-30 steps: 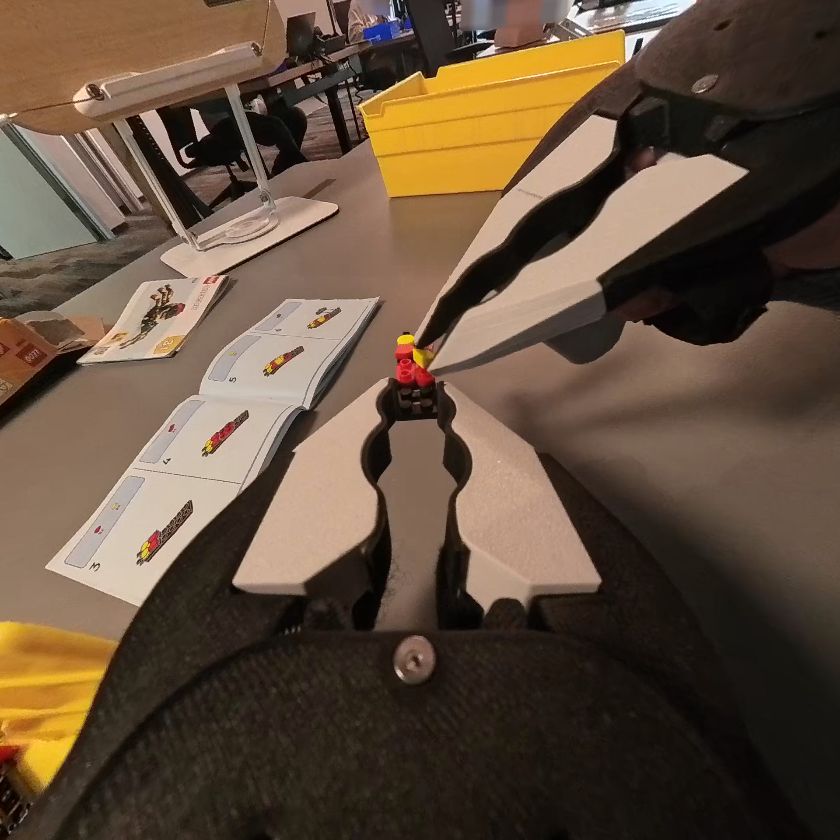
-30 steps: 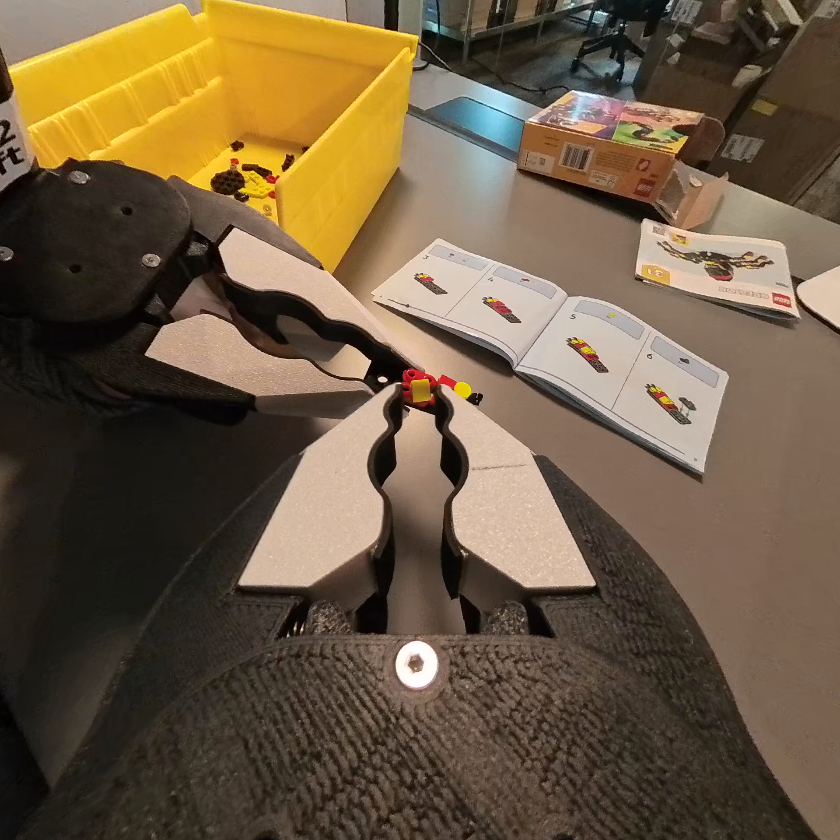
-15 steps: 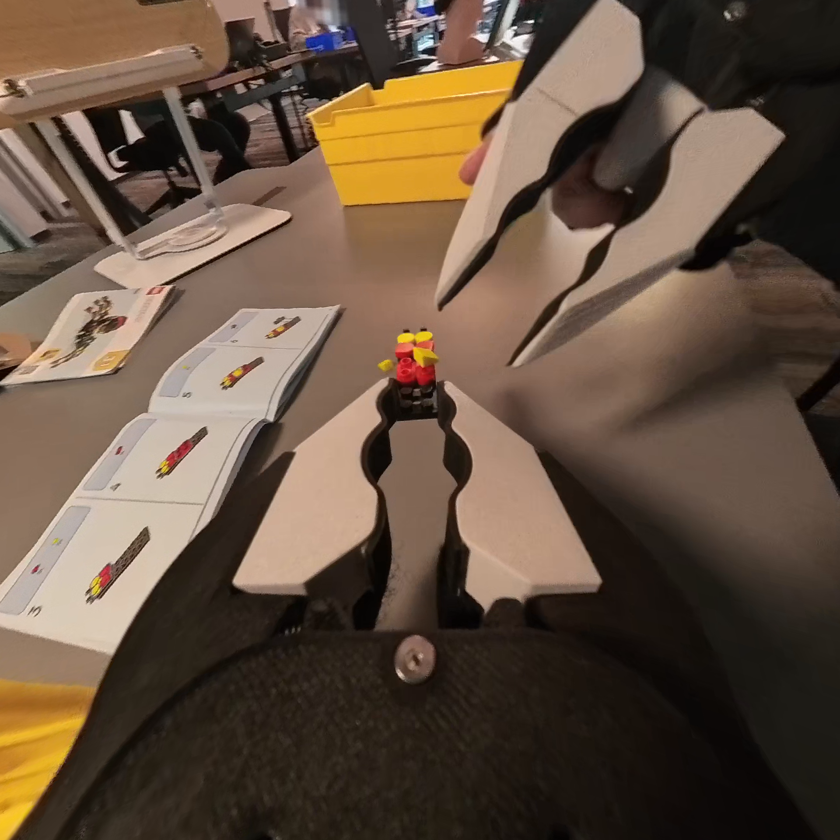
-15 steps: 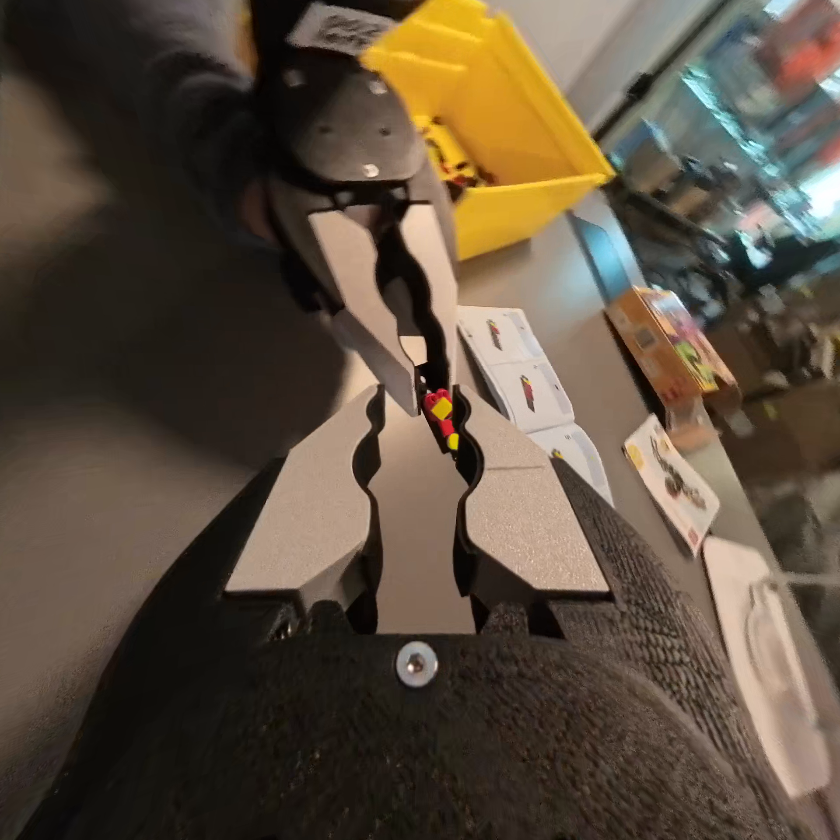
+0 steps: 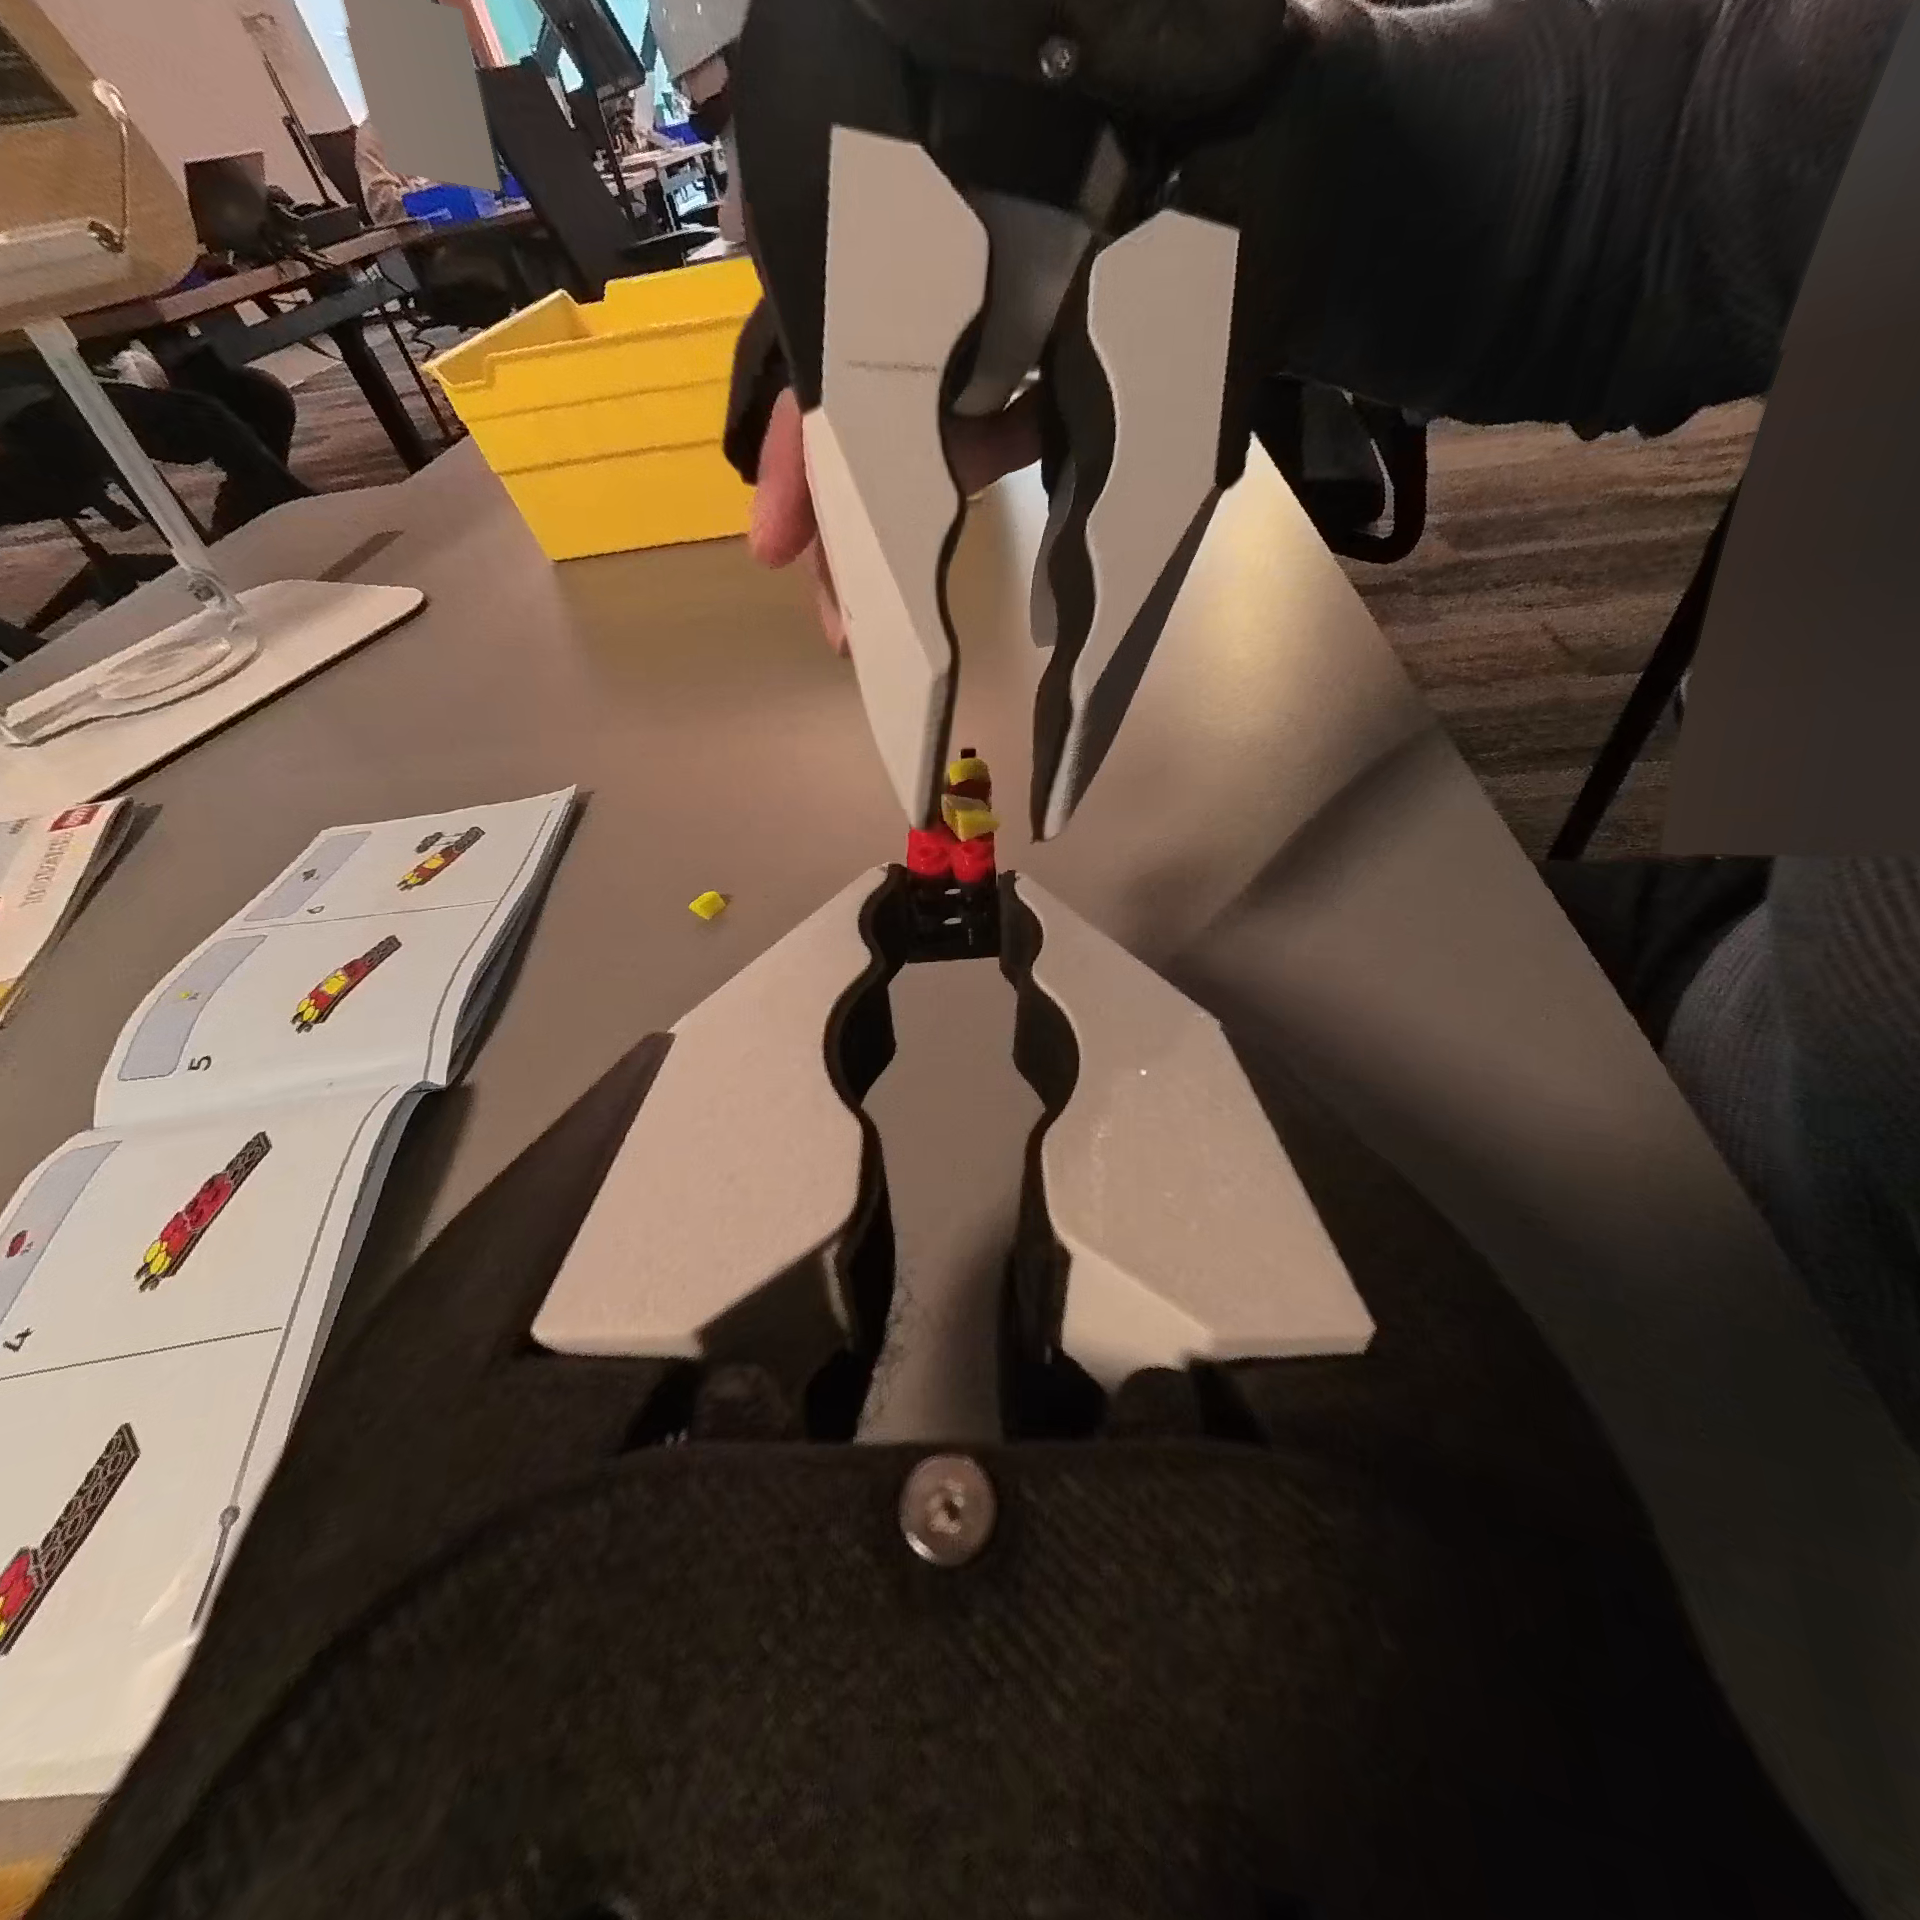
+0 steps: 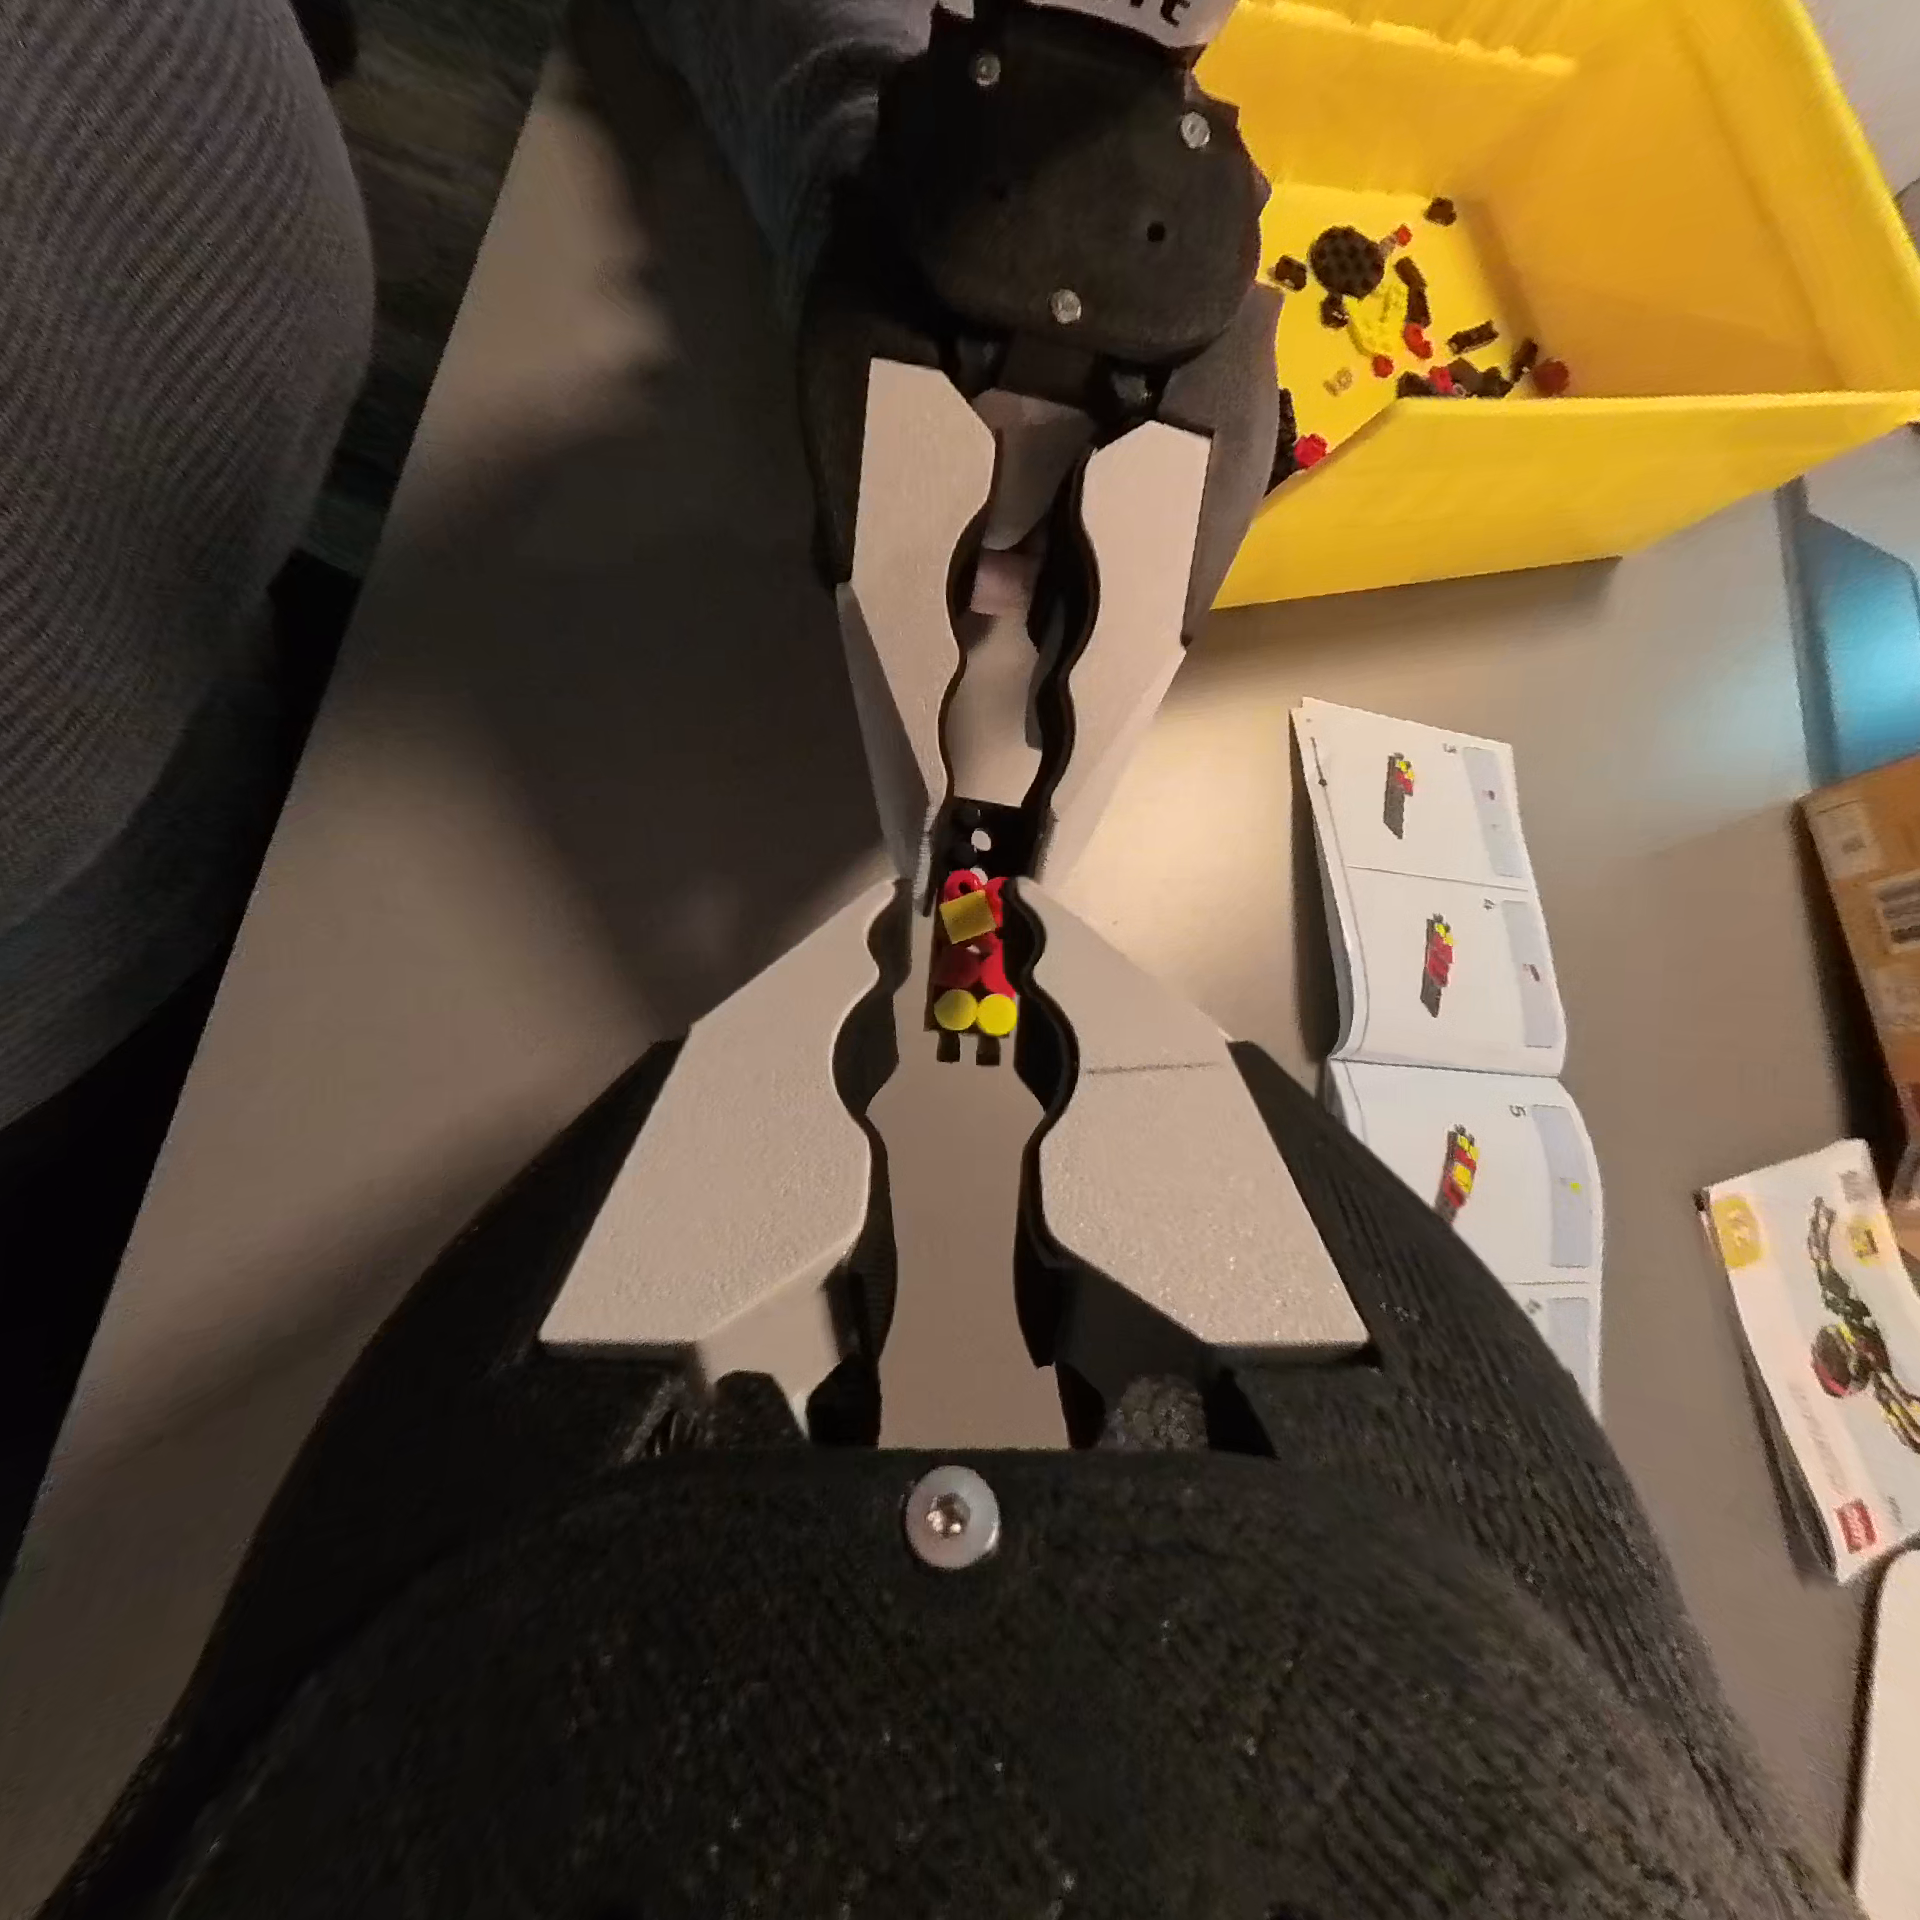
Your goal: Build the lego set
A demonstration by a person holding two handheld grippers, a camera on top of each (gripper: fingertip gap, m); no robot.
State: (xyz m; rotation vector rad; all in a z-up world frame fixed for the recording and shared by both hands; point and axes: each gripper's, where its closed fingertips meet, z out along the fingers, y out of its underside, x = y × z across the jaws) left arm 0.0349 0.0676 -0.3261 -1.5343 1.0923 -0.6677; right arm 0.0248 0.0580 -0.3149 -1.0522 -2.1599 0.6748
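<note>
My left gripper (image 5: 948,883) is shut on the black base of a small lego build (image 5: 951,852) made of red and yellow pieces, held above the grey table (image 5: 644,707). My right gripper (image 5: 985,826) comes down from above, and its slightly parted jaws straddle the build's yellow top. In the right wrist view the build (image 6: 971,966) lies between my right gripper's (image 6: 964,891) fingers, with the left gripper (image 6: 977,852) opposite. A tiny loose yellow piece (image 5: 709,906) lies on the table left of the build.
An open instruction booklet (image 5: 312,997) lies left of the grippers; it also shows in the right wrist view (image 6: 1444,935). A yellow bin (image 6: 1558,488) holds several loose pieces. A second booklet (image 6: 1829,1351), a cardboard box (image 6: 1870,914) and a white stand base (image 5: 208,644) lie farther off. The tips of both grippers are at nearly the same place.
My right gripper let go of the yellow piece, swung up over the build and came down with its jaws around it. A small yellow piece now lies on the table.
</note>
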